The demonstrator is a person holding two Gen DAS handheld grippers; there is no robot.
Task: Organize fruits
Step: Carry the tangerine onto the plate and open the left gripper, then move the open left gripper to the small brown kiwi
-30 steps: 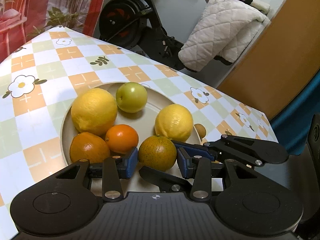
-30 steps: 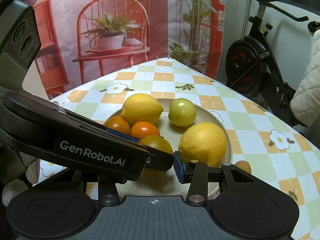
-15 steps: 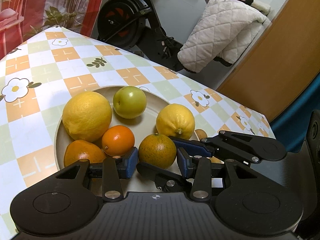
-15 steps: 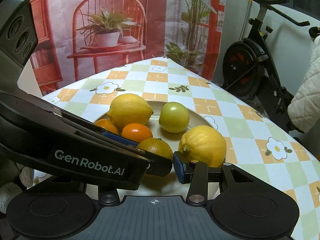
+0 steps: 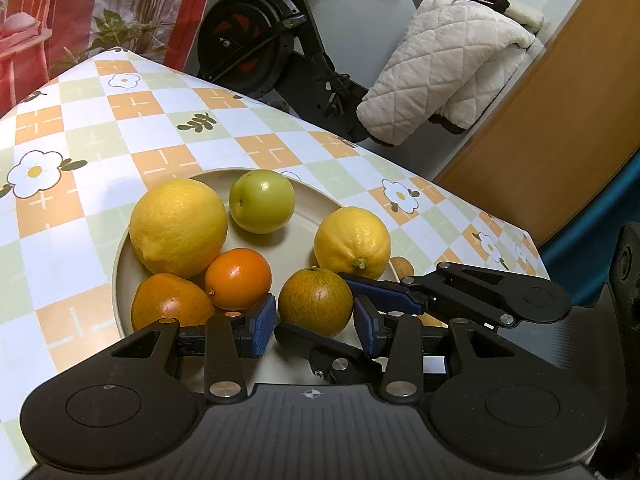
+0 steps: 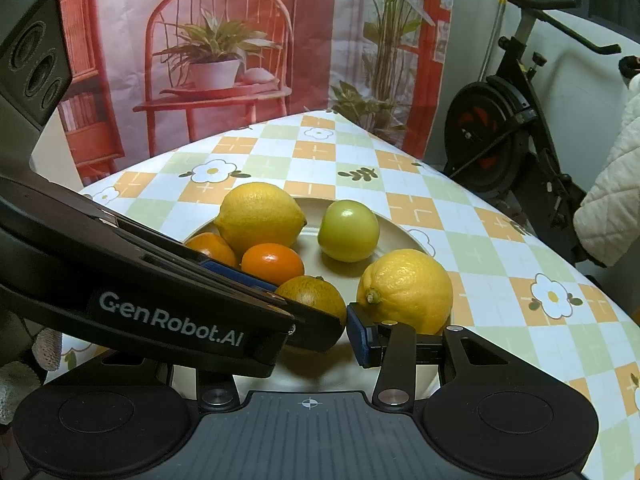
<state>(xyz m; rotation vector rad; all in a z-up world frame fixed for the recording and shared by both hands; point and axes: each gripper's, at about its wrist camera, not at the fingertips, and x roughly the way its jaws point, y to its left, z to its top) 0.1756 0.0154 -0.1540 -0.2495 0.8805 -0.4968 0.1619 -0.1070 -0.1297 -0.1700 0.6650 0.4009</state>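
Note:
A beige plate (image 5: 120, 276) holds two lemons (image 5: 178, 228) (image 5: 352, 242), a green round fruit (image 5: 262, 202), two oranges (image 5: 238, 278) (image 5: 170, 308) and a speckled green-orange orange (image 5: 316, 302). My left gripper (image 5: 315, 326) is shut on the speckled orange, one blue pad (image 5: 264, 326) against each side. My right gripper (image 6: 324, 330) reaches in from the right and crosses under the left one. Its two fingers (image 5: 380, 288) also press this orange (image 6: 312, 298). In the right wrist view the left gripper's body (image 6: 172, 320) hides the right gripper's left finger.
The table wears a checked flower-print cloth (image 5: 168, 160), and its far edge is close behind the plate. A small brown round fruit (image 5: 402, 267) lies just outside the plate's right rim. An exercise bike (image 5: 256, 40) and a white quilted jacket (image 5: 440, 68) stand beyond.
Both grippers stay on the speckled orange. The plate and its far fruits drift slightly left in the right wrist view; nothing is taken hold of or let go.

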